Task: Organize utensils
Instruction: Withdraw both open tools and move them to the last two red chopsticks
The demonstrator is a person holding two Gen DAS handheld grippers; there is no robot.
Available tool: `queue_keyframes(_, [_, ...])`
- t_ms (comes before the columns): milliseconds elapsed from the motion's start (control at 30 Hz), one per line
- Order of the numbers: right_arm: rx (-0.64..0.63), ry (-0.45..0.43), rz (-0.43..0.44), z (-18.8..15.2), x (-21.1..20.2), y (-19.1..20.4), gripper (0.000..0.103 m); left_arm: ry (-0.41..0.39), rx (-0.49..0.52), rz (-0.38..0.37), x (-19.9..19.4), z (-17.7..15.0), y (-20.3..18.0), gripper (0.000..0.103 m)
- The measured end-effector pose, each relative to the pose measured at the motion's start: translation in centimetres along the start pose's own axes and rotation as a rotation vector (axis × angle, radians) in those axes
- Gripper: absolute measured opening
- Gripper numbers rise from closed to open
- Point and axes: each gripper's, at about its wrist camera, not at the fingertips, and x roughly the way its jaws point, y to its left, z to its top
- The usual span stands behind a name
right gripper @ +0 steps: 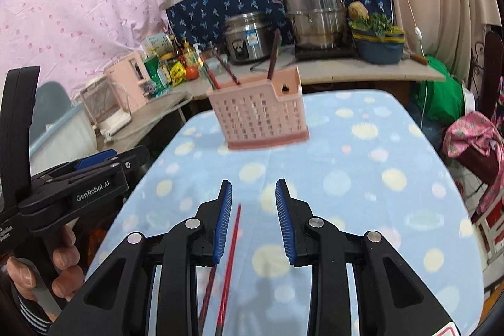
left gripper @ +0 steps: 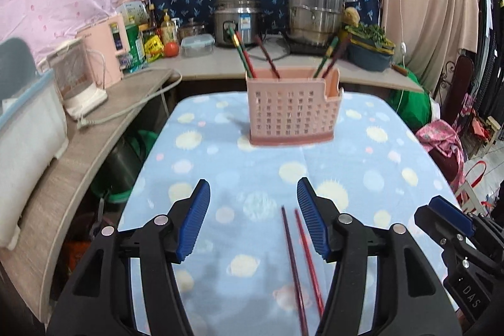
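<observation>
**Two chopsticks on the cloth, both grippers empty**

Going L to R. Your left gripper point(left gripper: 253, 194) sits over the blue spotted tablecloth point(left gripper: 362, 153) w/ jaws roughly half apart and nothing between the pads. In the right wrist view your hand point(right gripper: 60, 270) shows on its handle at far L.

Just R of centre in the left wrist view, two loose chopsticks point(left gripper: 299, 260) lie flat on the cloth, a dark one beside a red one, running toward the camera. Their tips lie near the left gripper's R finger; no contact seen.

Your right gripper point(right gripper: 253, 194) is narrower, pads parted, holding nothing. The red chopstick point(right gripper: 231, 254) lies on the cloth under the gap, close to its L pad; the dark one is partly hidden behind that finger.

Further back, mid-table, the pink perforated utensil holder point(left gripper: 291, 112) stands upright w/ several chopsticks point(left gripper: 249, 55) leaning in its compartments. Behind: rice cooker point(left gripper: 239, 18), steel steamer pot point(left gripper: 315, 8).
</observation>
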Motion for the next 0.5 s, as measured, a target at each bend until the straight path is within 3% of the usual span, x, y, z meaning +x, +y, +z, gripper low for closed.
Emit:
queue_keyframes(300, [0.001, 0.129, -0.016, -7.3, 0.9, 0.0, 0.029, 0.11, -0.001, 0.008, 0.4, -7.3, 0.3, 0.055])
queue_keyframes(500, [-0.01, 0.179, -0.006, -10.1, 1.1, 0.7, 0.028, 0.178, -0.018, 0.004, 0.8, -10.6, 0.8, 0.055])
